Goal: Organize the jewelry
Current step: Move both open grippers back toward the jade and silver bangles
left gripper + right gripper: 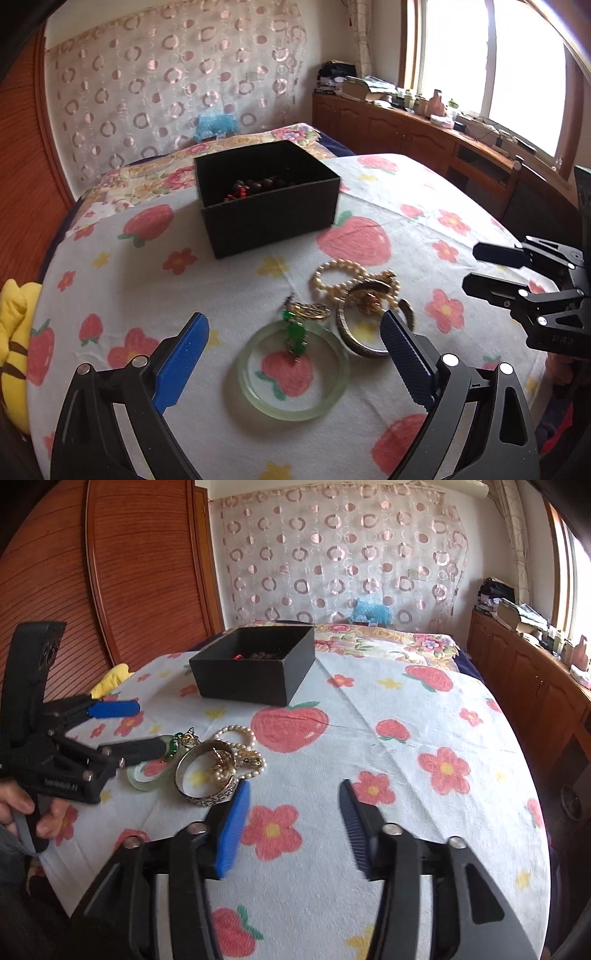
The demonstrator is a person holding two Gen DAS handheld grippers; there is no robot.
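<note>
A pale green jade bangle lies flat on the strawberry-print cloth, with a green pendant draped over its far rim. Beside it are a silver bangle, a pearl bracelet and a gold piece, all in one small heap. My left gripper stands open, its jaws on either side of the jade bangle and apart from it. A black box farther back holds dark beads. My right gripper is open over bare cloth, right of the heap.
A yellow plush toy lies at the table's left edge. Behind the box is a bed with a floral quilt. Wooden cabinets with clutter run under the window on the right. A hand holds the left gripper's handle.
</note>
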